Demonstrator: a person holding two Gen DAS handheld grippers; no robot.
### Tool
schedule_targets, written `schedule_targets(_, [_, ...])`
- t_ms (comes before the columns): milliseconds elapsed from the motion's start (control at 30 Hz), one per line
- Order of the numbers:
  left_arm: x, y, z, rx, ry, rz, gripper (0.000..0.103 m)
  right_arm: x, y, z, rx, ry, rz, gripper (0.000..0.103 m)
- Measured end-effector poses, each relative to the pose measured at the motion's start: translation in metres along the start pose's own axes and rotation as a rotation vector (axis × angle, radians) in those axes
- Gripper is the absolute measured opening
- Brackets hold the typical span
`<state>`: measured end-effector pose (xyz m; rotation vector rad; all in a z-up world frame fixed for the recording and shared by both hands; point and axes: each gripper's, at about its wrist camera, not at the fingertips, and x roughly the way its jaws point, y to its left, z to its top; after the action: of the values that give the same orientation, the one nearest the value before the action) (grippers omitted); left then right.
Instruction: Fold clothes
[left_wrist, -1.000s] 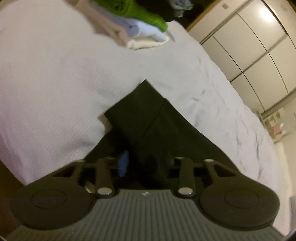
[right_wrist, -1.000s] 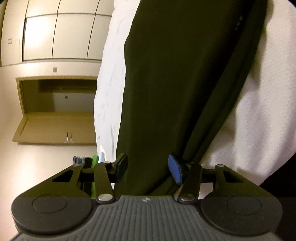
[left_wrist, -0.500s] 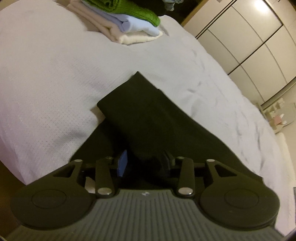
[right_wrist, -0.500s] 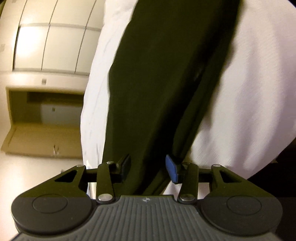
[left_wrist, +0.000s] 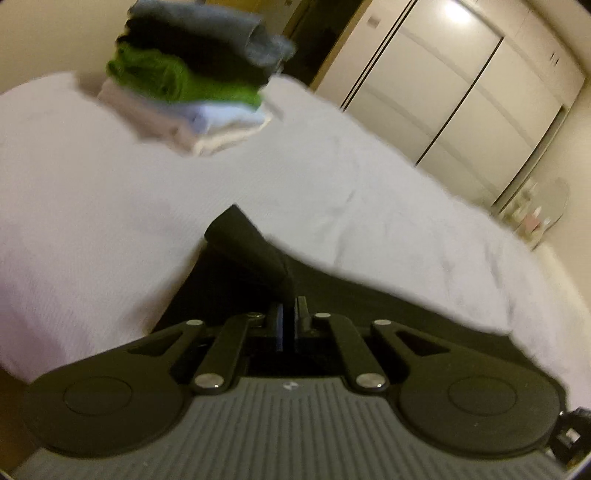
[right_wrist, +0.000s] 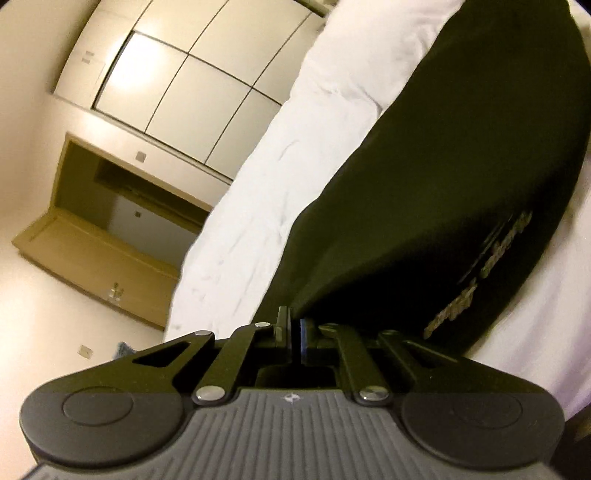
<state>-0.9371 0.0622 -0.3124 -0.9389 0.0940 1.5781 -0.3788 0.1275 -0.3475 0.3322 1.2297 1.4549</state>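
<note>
A black garment (left_wrist: 255, 254) lies on the white bed (left_wrist: 110, 206), one folded part raised toward the camera. My left gripper (left_wrist: 289, 314) is shut on an edge of that black cloth near the bed's front. In the right wrist view the same black garment (right_wrist: 443, 177) stretches away across the bed (right_wrist: 266, 206), with pale lettering near its right edge. My right gripper (right_wrist: 293, 328) is shut on its near edge, the cloth lifting from the pinch.
A stack of folded clothes (left_wrist: 188, 96), grey, black, green, pale blue and cream, sits at the far end of the bed. White wardrobe doors (left_wrist: 454, 96) stand to the right. A wooden wall desk (right_wrist: 96, 240) shows beyond the bed in the right wrist view.
Both grippers were open around the black garment's edge and have now closed on it. Both views have tilted and the cloth is pulled up at the pinch points.
</note>
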Motion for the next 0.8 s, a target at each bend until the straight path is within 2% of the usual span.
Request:
schedule_targets(67, [0.021, 0.018, -0.016, -0.071, 0.101, 0.049, 0.003, 0.008, -0.018, -0.010, 0.046, 0.059, -0.079, 0.006])
schedule_targets(100, [0.027, 0.027, -0.021, -0.126, 0.124, 0.036, 0.004, 0.012, -0.027, -0.015, 0.070, 0.089, -0.118, 0.006])
schedule_targets(167, [0.027, 0.037, -0.021, -0.197, 0.116, 0.007, 0.003, 0.014, -0.039, -0.027, 0.096, 0.101, -0.138, 0.003])
schedule_targets(233, [0.019, 0.032, -0.015, -0.159, 0.091, -0.001, 0.002, 0.014, -0.046, -0.033, 0.122, 0.101, -0.140, 0.002])
schedule_targets(300, [0.007, 0.022, -0.009, -0.096, 0.053, -0.014, 0.002, 0.008, -0.038, -0.027, 0.096, 0.083, -0.126, 0.002])
schedule_targets(400, [-0.010, 0.016, -0.010, -0.043, 0.001, -0.038, 0.002, -0.010, -0.025, -0.020, 0.052, 0.036, -0.055, 0.002])
schedule_targets(467, [-0.001, 0.018, -0.017, -0.012, 0.024, 0.003, 0.003, -0.006, -0.019, -0.015, 0.021, 0.030, -0.049, 0.002])
schedule_targets(567, [0.023, 0.026, -0.036, -0.057, 0.106, 0.043, 0.004, 0.000, -0.027, -0.018, 0.011, 0.054, -0.098, 0.002])
schedule_targets(700, [0.010, 0.022, -0.033, -0.005, 0.076, 0.067, 0.006, 0.001, -0.045, -0.023, 0.077, 0.073, -0.122, 0.002])
schedule_targets(767, [0.003, 0.018, -0.029, 0.025, 0.089, 0.089, 0.008, -0.001, -0.048, -0.022, 0.084, 0.077, -0.134, 0.015])
schedule_targets(800, [-0.001, 0.016, -0.028, 0.037, 0.094, 0.103, 0.008, -0.009, -0.050, -0.019, 0.090, 0.069, -0.124, 0.018])
